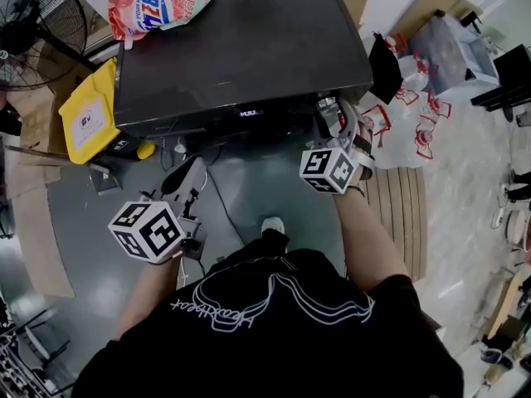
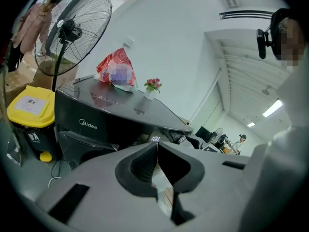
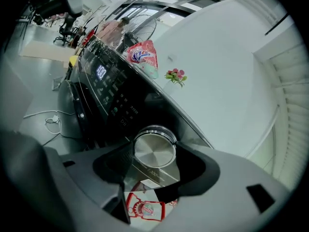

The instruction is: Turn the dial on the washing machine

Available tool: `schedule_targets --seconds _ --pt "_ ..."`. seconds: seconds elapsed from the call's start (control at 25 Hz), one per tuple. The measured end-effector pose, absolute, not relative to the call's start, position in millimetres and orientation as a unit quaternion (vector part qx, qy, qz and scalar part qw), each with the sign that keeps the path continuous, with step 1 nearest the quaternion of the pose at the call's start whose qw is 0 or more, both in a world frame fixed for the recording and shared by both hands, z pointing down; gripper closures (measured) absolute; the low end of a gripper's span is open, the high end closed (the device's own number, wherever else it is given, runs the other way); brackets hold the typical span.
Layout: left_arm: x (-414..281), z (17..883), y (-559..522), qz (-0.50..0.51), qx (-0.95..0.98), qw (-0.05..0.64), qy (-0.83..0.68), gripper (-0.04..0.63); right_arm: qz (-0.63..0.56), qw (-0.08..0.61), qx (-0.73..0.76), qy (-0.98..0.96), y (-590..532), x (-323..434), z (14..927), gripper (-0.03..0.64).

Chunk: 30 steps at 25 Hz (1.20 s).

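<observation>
Head view: the person stands facing the dark washing machine [image 1: 241,48]. A pink detergent bag [image 1: 158,5] lies on its lid, and a lit display [image 1: 247,113] shows at the front edge. The right tongs [image 1: 333,116] reach in under that front edge at the machine's right end; the dial is not visible from here. The left tongs [image 1: 186,179] hang lower, off the machine, over the grey floor. A yellow bin [image 1: 90,110] stands just beside the machine's left side, with a standing fan [image 1: 37,27] behind it. Clear bags with red print [image 1: 415,127] lie on the floor to the right.

Left gripper view: the left tongs [image 2: 157,148] are pressed together with nothing between them, their tips meeting in front of the machine's panel. The washing machine [image 2: 91,117], the yellow bin [image 2: 31,108], the fan [image 2: 72,33], the detergent bag [image 2: 116,71] and a small pot of flowers [image 2: 153,86] all show beyond.

Right gripper view: the right tongs [image 3: 153,148] pinch the dial [image 3: 154,151], a round brushed-metal knob on the machine's sloping control panel, one pad against each side of it. A red-printed bag [image 3: 142,209] shows below.
</observation>
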<state>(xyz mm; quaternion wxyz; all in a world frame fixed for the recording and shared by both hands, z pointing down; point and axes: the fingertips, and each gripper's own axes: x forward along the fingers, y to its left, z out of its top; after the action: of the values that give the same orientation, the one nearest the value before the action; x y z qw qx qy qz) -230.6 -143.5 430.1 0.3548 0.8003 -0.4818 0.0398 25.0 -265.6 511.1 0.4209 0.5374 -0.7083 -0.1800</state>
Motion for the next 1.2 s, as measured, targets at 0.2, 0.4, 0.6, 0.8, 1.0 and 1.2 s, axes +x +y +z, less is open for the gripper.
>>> schedule_targets --seconds 0.2,0.4,0.6,0.8,1.0,1.2 --pt "-233.1 429.0 -140.5 0.036 0.802 0.354 -0.480 0.584 -0.113 0.386 0.560 -0.725 -266.3 26.4 511.7 0.336" --pt "-233.4 431.1 -141.3 0.026 0.800 0.359 -0.480 0.584 -0.018 0.326 0.575 -0.750 -267.9 29.6 513.4 0.337" --pt "-231.8 431.6 -143.4 0.022 0.800 0.359 -0.480 0.584 0.093 0.238 0.581 -0.773 -268.1 33.1 513.3 0.337" --pt "-227.2 431.6 -142.6 0.024 0.799 0.361 -0.480 0.584 0.140 0.213 0.567 -0.784 -268.6 34.0 514.4 0.335" --pt "-220.0 424.1 -144.5 0.023 0.800 0.359 -0.480 0.584 0.144 0.210 0.544 -0.800 -261.0 32.7 509.4 0.322" --pt "-209.2 418.2 -139.5 0.015 0.800 0.360 -0.479 0.584 0.166 0.176 0.506 -0.828 -233.6 30.2 482.7 0.326"
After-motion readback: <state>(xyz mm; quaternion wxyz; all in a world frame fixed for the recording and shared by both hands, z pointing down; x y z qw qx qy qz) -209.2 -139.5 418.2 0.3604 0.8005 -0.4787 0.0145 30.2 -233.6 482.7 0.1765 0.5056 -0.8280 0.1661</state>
